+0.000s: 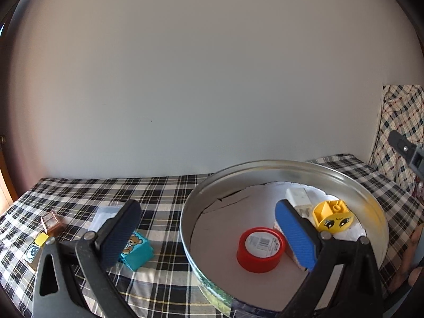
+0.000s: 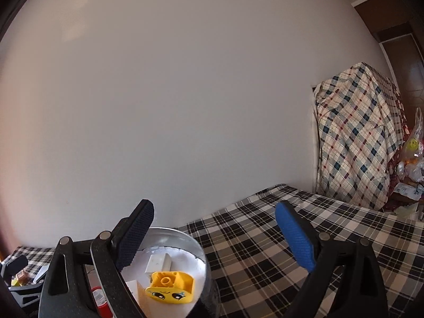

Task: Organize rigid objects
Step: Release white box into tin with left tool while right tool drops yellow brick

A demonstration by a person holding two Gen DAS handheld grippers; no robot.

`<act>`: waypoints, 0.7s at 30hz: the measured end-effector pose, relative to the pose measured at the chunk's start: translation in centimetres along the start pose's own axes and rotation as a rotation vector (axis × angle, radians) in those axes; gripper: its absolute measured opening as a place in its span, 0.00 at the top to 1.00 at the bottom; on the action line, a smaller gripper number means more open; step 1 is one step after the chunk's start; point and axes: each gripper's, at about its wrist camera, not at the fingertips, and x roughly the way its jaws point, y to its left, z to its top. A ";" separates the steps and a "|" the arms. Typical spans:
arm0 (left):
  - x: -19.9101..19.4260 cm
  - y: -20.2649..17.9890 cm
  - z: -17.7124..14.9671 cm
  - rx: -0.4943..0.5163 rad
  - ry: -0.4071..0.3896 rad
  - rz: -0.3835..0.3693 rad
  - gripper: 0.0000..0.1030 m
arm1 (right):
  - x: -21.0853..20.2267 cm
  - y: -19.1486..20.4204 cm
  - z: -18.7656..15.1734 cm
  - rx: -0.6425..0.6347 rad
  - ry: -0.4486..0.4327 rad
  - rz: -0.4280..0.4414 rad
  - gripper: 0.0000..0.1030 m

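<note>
1. Left wrist: left gripper (image 1: 209, 232) spread wide, empty, straddling the tin (image 1: 278, 167) rim; red lid (image 1: 261, 249), yellow block (image 1: 332, 216) and white plug (image 1: 298, 196) inside; teal block (image 1: 136, 250) outside on the cloth (image 1: 164, 190), probably next, needing a leftward reach.
2. Right wrist: right gripper (image 2: 214, 235) spread, empty, above the tin's right edge; red lid mostly hidden, far-left items indistinct.

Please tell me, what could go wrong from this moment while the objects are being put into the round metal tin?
The open left tool straddles the tin's rim; moving sideways, it may knock the tin. The teal bear block lies right beside one finger and could be pushed away. The yellow face block sits near the tin's edge, so the open right tool might bump it.
</note>
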 end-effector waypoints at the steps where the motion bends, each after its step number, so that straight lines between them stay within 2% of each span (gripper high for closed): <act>1: -0.1 0.0 0.0 0.002 0.001 -0.002 0.00 | 0.0 0.4 -0.1 -0.016 0.004 0.000 0.08; 11: -0.7 2.0 -0.3 -0.017 0.018 -0.001 0.00 | -1.9 3.2 -0.9 -0.100 -0.032 0.014 0.08; 21: -1.6 3.9 -0.7 -0.019 0.008 0.008 0.00 | -3.4 3.9 -1.3 -0.077 -0.046 -0.016 0.08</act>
